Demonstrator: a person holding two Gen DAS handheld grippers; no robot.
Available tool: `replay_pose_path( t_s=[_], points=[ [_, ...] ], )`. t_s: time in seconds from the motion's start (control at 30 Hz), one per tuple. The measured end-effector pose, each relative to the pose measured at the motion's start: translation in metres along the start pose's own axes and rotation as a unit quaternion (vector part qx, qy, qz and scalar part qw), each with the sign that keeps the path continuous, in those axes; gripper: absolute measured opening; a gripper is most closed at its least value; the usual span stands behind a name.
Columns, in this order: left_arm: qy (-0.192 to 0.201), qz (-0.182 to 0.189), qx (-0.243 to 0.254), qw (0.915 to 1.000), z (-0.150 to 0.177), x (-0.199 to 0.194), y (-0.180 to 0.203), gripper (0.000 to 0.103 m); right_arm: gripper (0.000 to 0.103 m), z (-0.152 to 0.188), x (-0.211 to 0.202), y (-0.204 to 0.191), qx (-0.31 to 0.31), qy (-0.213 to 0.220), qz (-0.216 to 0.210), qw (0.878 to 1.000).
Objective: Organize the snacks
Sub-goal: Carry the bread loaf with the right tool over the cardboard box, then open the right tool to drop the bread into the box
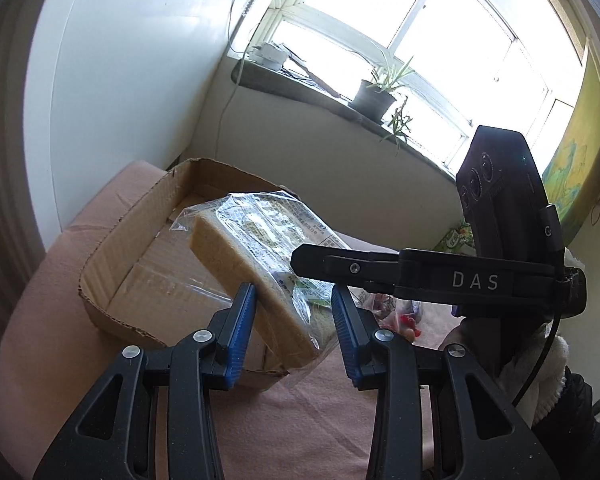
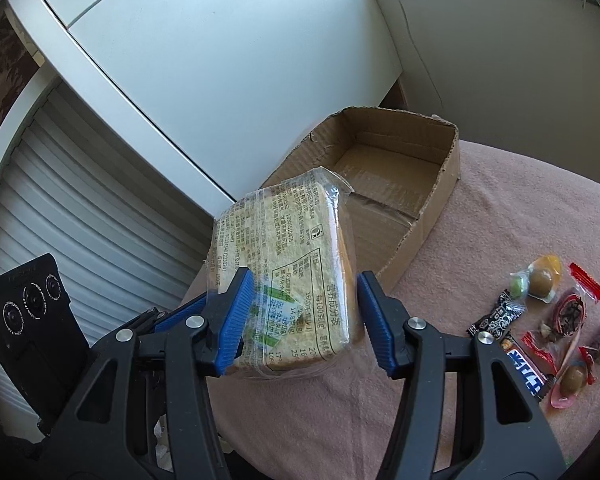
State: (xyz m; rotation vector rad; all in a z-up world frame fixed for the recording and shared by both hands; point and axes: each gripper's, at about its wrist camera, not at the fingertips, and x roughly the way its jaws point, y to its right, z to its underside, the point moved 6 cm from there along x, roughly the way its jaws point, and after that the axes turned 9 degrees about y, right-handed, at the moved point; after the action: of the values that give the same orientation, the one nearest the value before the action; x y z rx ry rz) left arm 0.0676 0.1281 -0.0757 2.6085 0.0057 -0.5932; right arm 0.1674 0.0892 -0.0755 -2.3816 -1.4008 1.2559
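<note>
Right wrist, bread pack (image 2: 284, 276) pinched in right gripper (image 2: 304, 316), raised near cardboard box (image 2: 432, 200).

The left tool (image 1: 294, 308) points forward and down, its blue pads (image 1: 242, 320) pressed on a wrapped bread pack (image 1: 236, 256) held in the air. The right tool (image 2: 305, 312) also tilts down, gripping the same pack from the other end, its black body crossing the left tool's view from the right.
</note>
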Motion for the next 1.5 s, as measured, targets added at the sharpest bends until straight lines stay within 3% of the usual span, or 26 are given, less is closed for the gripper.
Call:
replay_pose_path(
  t_s=[0.43, 0.7, 0.9, 1.03, 1.1, 1.13, 1.17, 1.37, 1.5],
  points=[
    [-0.008, -0.042, -0.002, 0.9991, -0.004, 0.013, -0.040, 0.037, 0.057, -0.013, 0.060, -0.013, -0.006, -0.028, -0.009, 1.000],
    [-0.011, -0.073, -0.001, 0.9973, -0.002, 0.015, -0.055, 0.036, 0.057, -0.015, 0.060, -0.015, -0.024, -0.030, 0.008, 0.999],
    [-0.009, -0.078, 0.006, 0.9969, -0.001, 0.011, -0.052, 0.037, 0.057, -0.013, 0.047, -0.016, -0.034, -0.024, 0.019, 0.999],
    [-0.007, -0.079, 0.022, 0.9966, 0.000, 0.007, -0.046, 0.043, 0.057, -0.011, 0.037, -0.015, -0.053, -0.015, 0.037, 0.998],
    [-0.006, -0.077, 0.030, 0.9966, 0.002, 0.005, -0.042, 0.053, 0.063, -0.010, 0.028, -0.013, -0.061, -0.007, 0.047, 0.997],
    [-0.005, -0.076, 0.034, 0.9965, 0.003, 0.003, -0.040, 0.057, 0.073, -0.009, 0.024, -0.011, -0.062, -0.002, 0.053, 0.997],
    [-0.004, -0.076, 0.039, 0.9963, 0.003, 0.001, -0.037, 0.057, 0.079, -0.008, 0.018, -0.008, -0.062, 0.005, 0.059, 0.996],
    [0.000, -0.068, 0.067, 0.9955, 0.009, -0.008, -0.018, 0.057, 0.080, 0.000, -0.022, 0.021, -0.054, 0.058, 0.100, 0.992],
    [-0.001, -0.051, 0.079, 0.9956, 0.016, -0.012, -0.002, 0.057, 0.080, 0.014, -0.054, 0.037, -0.069, 0.062, 0.113, 0.989]
  ],
)
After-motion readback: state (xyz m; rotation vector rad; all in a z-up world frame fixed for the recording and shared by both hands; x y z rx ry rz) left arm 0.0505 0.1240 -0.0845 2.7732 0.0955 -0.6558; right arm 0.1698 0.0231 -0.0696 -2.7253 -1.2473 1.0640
